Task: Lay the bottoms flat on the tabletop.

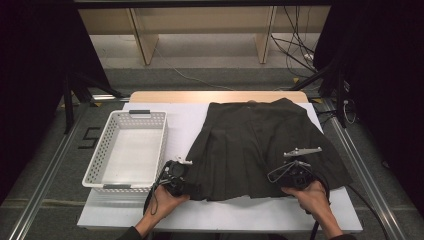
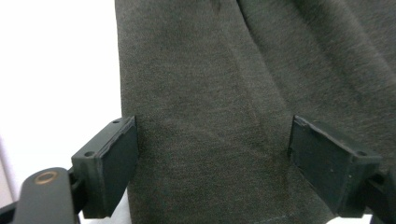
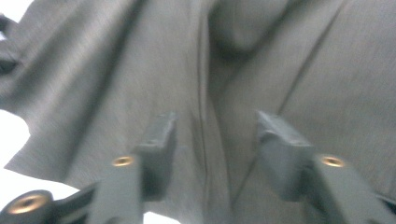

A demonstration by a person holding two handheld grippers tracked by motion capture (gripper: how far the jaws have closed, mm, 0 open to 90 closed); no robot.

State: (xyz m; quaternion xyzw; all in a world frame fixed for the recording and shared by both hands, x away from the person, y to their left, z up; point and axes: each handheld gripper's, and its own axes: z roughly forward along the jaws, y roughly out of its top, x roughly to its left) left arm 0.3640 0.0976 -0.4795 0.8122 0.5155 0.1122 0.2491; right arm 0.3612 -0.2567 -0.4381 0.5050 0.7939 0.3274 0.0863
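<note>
Directly at twelve o'clock from both tools lies the dark skirt [image 1: 260,145], hem nearest me; left tool [image 1: 176,179] and right tool [image 1: 295,172] gape wide, holding nothing.

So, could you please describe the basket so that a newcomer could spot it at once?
Start from the white-topped table. On its left side, beside the dark pleated skirt, stands the white perforated plastic basket. It is the rigid, rectangular, hole-walled container there, with nothing inside.

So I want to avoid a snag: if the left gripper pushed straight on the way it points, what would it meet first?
Most likely the dark skirt: the left gripper has its jaws open over the cloth near the hem, though depth is hard to judge.
</note>
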